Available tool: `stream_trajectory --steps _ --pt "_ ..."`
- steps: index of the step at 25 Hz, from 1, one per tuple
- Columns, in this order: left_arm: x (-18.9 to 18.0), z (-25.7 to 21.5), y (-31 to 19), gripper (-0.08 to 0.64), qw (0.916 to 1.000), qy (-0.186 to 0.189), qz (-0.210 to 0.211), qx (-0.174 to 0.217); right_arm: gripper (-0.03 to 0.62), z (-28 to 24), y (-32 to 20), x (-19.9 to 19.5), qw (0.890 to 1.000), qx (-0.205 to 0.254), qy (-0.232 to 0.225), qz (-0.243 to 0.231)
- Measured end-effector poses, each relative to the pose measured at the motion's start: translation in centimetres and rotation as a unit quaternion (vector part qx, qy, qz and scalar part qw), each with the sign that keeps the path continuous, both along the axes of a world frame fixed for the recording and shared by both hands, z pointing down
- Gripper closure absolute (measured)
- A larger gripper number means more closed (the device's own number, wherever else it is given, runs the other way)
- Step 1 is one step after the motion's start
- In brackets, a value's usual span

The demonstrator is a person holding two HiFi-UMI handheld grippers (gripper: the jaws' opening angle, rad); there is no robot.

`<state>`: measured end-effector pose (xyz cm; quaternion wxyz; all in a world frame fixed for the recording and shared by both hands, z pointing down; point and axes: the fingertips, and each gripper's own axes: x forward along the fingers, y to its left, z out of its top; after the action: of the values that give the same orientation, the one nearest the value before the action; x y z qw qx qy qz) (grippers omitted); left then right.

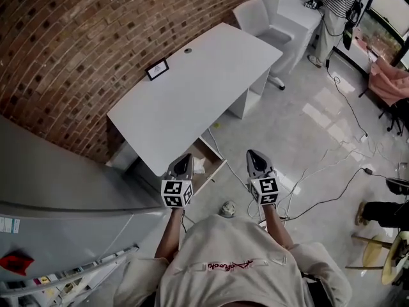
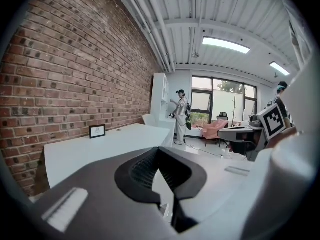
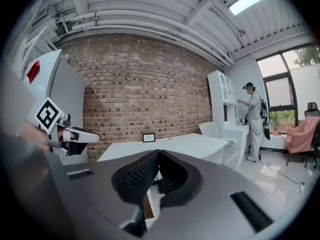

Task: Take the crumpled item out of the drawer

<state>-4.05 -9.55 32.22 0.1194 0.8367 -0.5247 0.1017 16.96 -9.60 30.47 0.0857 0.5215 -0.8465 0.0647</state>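
Observation:
Under the near end of the white desk [image 1: 192,88] a wooden drawer [image 1: 215,161] stands pulled open. A white crumpled item [image 1: 199,166] lies inside it. My left gripper [image 1: 183,158] hovers over the drawer's near left side, above the item and apart from it, jaws shut and empty. My right gripper [image 1: 255,154] hangs over the floor to the drawer's right, also shut with nothing in it. In the left gripper view my left gripper [image 2: 158,149] points across the desk top [image 2: 115,141]. In the right gripper view my right gripper [image 3: 156,153] faces the desk [image 3: 175,145].
A small framed card [image 1: 157,69] stands on the desk by the brick wall. A grey cabinet [image 1: 57,197] stands at my left. A small crumpled object [image 1: 227,208] and cables [image 1: 326,171] lie on the floor. A white chair [image 1: 255,16] and a person [image 1: 335,8] are far back.

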Motion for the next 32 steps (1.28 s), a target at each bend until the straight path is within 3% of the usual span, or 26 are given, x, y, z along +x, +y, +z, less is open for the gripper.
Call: stream_trajectory --steps 12,20,32 --pt "-0.1 3.8 -1.7 0.551 0.9982 -0.024 -0.021 -0.051 0.58 4.2 -3.3 0.1 0.998 -0.046 -0.007 -0.036" --pt "-0.3 6.8 -2.0 0.551 0.9963 -0.026 -0.01 -0.082 0.58 7.0 -3.3 -0.5 0.997 -0.074 -0.005 -0.036" --pt "-3.9 10.6 -2.2 0.551 0.9949 -0.009 0.017 -0.099 0.58 9.9 -2.9 -6.0 0.996 -0.09 -0.002 -0.015"
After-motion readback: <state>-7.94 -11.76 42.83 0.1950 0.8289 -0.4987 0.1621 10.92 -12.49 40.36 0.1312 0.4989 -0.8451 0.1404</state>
